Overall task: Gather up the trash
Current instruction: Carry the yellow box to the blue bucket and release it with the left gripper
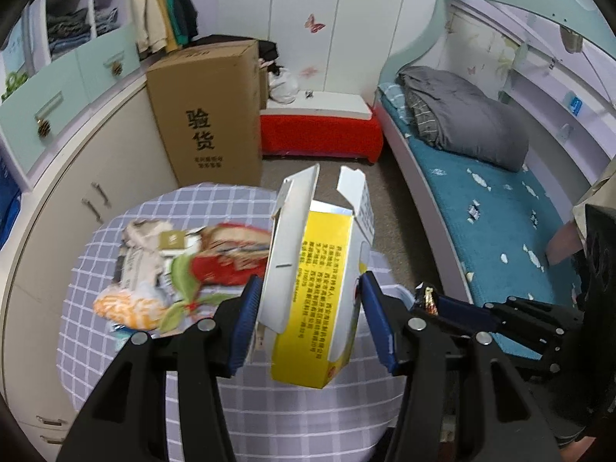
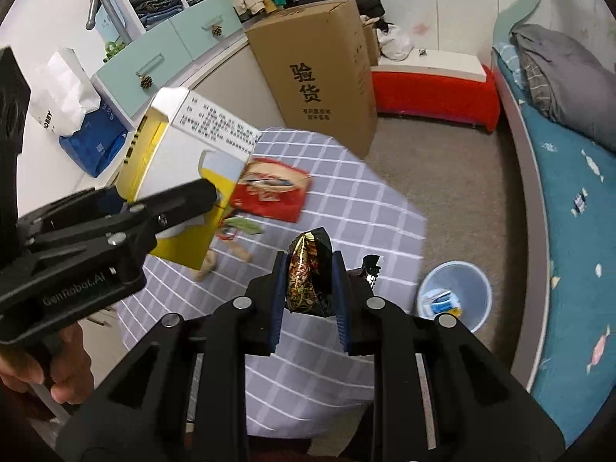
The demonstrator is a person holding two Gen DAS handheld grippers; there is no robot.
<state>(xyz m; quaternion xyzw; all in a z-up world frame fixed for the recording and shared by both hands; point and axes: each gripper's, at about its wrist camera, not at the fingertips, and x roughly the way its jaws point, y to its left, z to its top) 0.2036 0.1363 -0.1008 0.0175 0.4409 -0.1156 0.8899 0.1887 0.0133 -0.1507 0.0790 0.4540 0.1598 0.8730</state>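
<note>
My left gripper (image 1: 310,308) is shut on a white and yellow carton (image 1: 319,269) with open top flaps, held above the checked table (image 1: 269,415). The carton also shows in the right wrist view (image 2: 181,177), with the left gripper (image 2: 169,208) around it. My right gripper (image 2: 310,288) is shut on a crumpled dark snack wrapper (image 2: 308,273), above the table's right part. Its tip with the wrapper shows in the left wrist view (image 1: 427,300). A red snack bag (image 2: 273,192) and other wrappers (image 1: 154,269) lie on the table. A pale blue trash bin (image 2: 454,292) stands on the floor to the right.
A tall cardboard box (image 1: 208,115) stands behind the table. A red bench (image 1: 319,131) is at the back. A bed with a teal cover (image 1: 492,223) runs along the right. Cabinets (image 1: 77,177) line the left wall. A blue bag (image 2: 92,146) stands by them.
</note>
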